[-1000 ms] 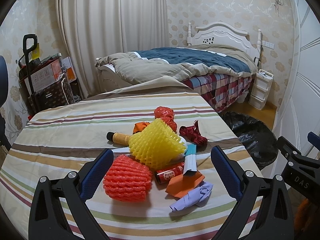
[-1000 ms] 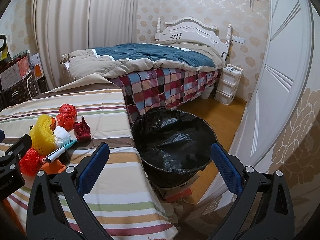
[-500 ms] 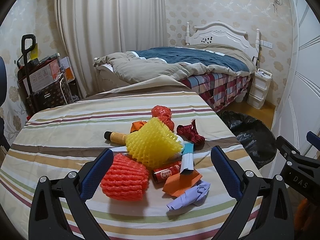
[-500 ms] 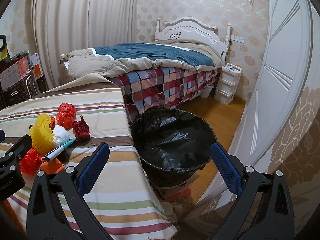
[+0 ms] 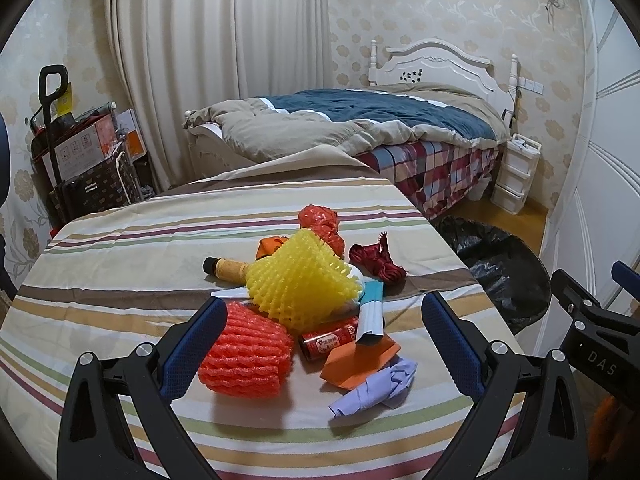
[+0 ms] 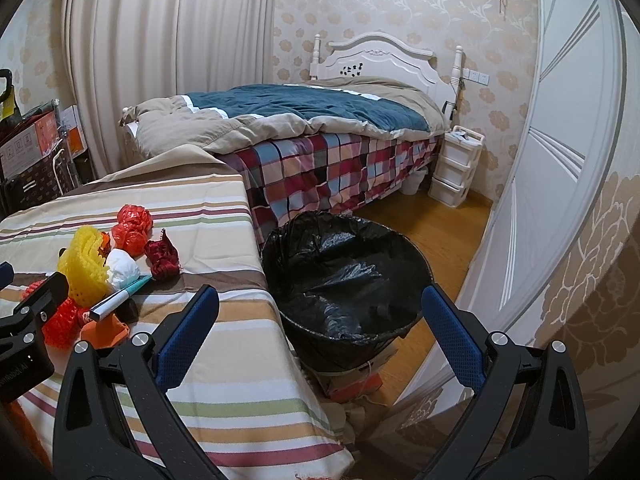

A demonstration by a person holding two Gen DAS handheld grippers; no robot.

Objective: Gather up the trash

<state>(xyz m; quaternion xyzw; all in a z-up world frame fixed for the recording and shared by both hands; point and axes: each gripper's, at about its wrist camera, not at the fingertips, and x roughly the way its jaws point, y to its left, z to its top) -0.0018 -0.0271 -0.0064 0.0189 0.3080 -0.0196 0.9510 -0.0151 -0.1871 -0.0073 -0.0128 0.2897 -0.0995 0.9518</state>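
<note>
- Left hand-held gripper (image 5: 320, 328) hovers with jaws spread wide and nothing between them, over the near end of the trash pile on the striped surface (image 5: 120, 264); orange foam net (image 5: 244, 350) nearest, yellow foam net (image 5: 304, 280) behind it, red can (image 5: 328, 338) and purple wrapper (image 5: 376, 386) to the right
- Right hand-held gripper (image 6: 320, 328) likewise released and empty, above the black-lined bin (image 6: 344, 276) on the floor just right of the surface

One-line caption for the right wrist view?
Open right gripper faces a black-lined trash bin beside the striped table.
</note>
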